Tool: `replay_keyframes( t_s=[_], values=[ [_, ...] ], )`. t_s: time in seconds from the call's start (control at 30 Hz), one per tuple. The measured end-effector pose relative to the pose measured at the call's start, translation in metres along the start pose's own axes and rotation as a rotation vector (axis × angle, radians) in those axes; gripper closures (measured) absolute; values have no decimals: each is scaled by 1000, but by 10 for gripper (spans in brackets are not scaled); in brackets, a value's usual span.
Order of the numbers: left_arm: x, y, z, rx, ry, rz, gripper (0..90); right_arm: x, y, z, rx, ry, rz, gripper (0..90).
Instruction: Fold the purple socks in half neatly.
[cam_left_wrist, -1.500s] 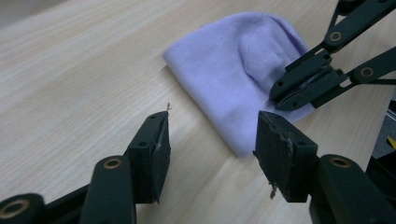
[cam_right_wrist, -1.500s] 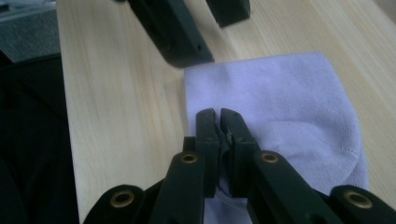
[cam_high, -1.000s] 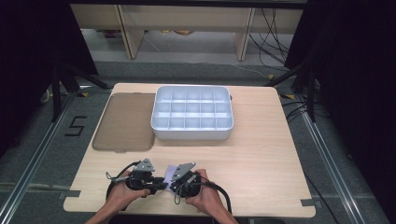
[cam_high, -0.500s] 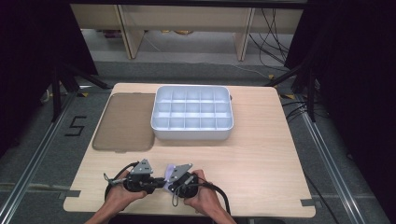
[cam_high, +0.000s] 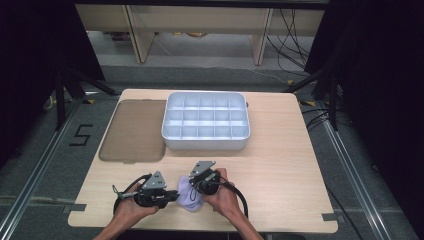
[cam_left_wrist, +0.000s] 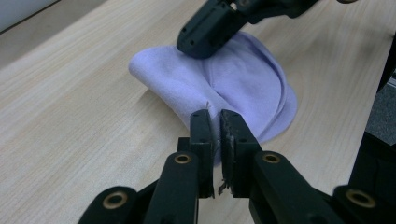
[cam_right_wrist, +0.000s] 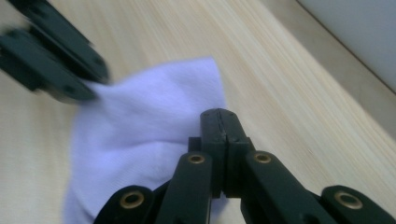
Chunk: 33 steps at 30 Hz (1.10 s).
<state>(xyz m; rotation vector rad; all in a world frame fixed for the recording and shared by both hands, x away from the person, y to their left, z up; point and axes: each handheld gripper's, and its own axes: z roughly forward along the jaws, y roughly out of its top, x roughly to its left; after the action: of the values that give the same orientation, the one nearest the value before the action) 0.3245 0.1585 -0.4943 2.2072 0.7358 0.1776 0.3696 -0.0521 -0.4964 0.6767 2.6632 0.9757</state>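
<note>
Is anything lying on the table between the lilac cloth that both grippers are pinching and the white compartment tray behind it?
Nothing visible. The left gripper and right gripper are both shut on the soft lilac cloth; bare pale wooden table runs from it to the white plastic compartment tray. The flat brown lid lies off to the side.

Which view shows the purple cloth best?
Left gripper view: the purple cloth lies sharp, folds visible, pinched by both grippers. Right gripper view shows it blurred; the high view shows a small patch between the hands.

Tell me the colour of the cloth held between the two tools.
Pale lilac, plain with no pattern; the cloth shows best in the left gripper view.
</note>
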Motion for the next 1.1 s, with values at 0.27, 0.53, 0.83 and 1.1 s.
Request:
replay_keyframes(
  t_s=[0.27, 0.53, 0.83, 1.1],
  values=[
    [-1, 2, -1, -17, -4, 10, 832, -1, 4, -13, -54, 15, 16, 900],
    [-1, 3, -6, -13, 16, 22, 831, 8, -20, -37, -36, 55, 62, 900],
    [-9, 9, -5, -74, -2, 23, 831, 9, -28, -23, 14, 75, 38, 897],
    [-16, 12, -2, -66, 5, 59, 830, 8, -30, -24, 9, 94, 77, 896]
  ],
)
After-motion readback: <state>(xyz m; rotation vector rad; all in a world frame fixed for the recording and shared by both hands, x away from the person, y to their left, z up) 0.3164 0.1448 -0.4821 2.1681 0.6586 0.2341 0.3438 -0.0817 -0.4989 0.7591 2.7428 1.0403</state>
